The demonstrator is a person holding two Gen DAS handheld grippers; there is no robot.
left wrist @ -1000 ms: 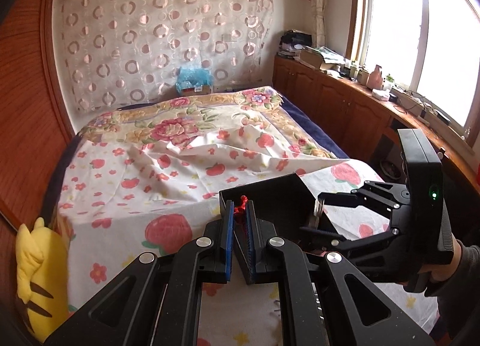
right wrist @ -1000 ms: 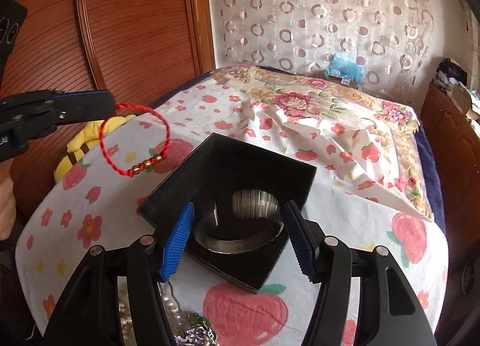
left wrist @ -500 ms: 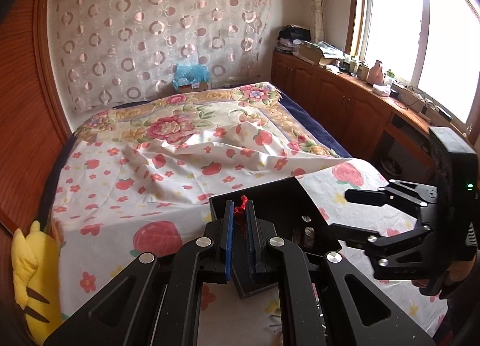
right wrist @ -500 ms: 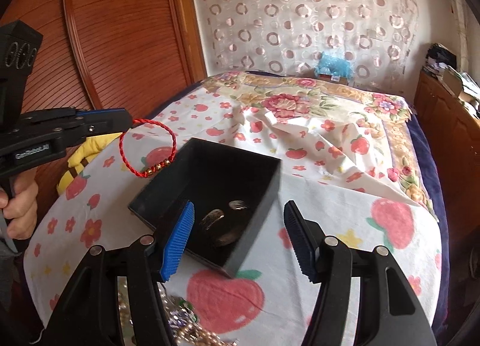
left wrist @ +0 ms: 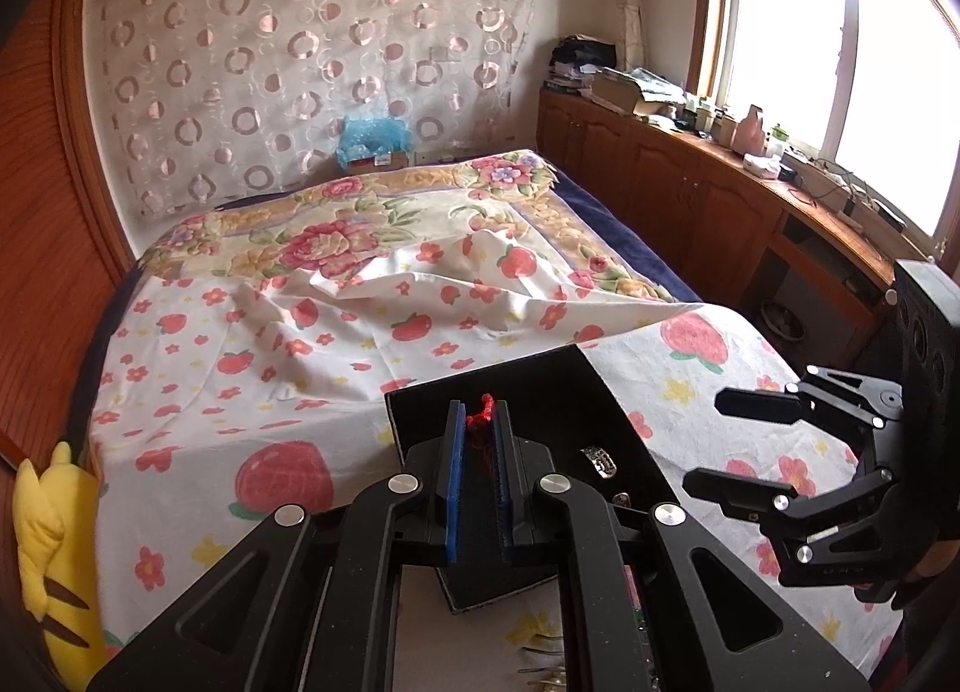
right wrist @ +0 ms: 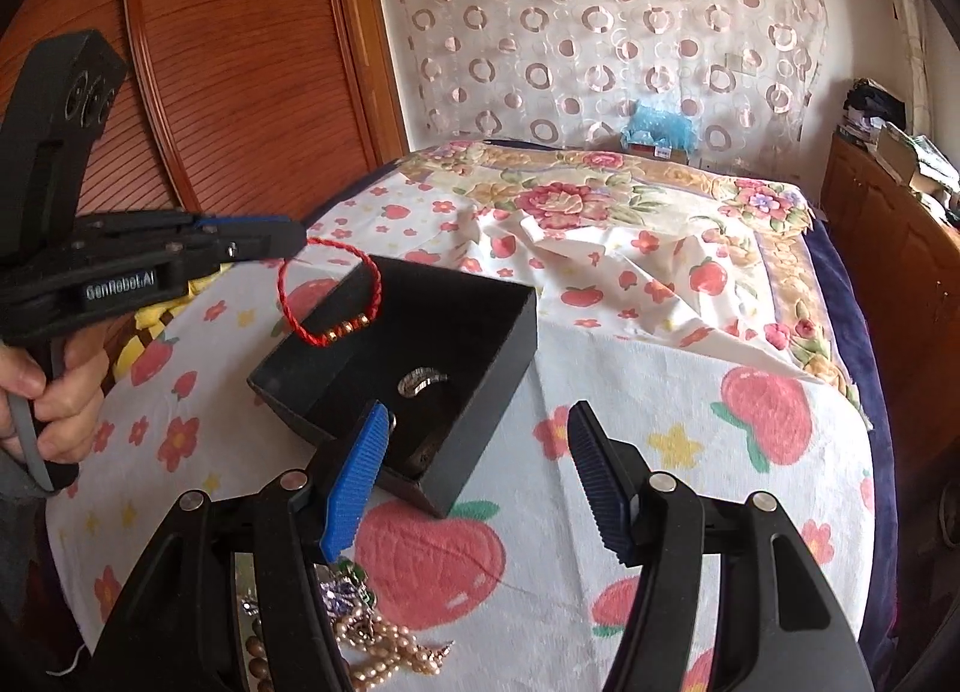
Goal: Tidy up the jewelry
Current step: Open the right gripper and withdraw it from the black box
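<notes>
Left tool [right wrist: 282, 239] pinches red bracelet [right wrist: 330, 296] over black box [right wrist: 480, 344] on bed [right wrist: 660, 452].
Bracelet hangs above box's near-left corner, not inside. Right tool [right wrist: 474, 476] wide, empty, just beside box. Ring [right wrist: 423, 379] lies in box; pearl pile [right wrist: 384, 650] on bed under right tool.

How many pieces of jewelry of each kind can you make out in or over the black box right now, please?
Red cord bracelets: 1, the red bracelet hanging from the left gripper over the black box.
Silver rings: 1, the ring lying inside the box.
Total: 2. A darker piece near the box's front wall is too unclear to count.
</notes>
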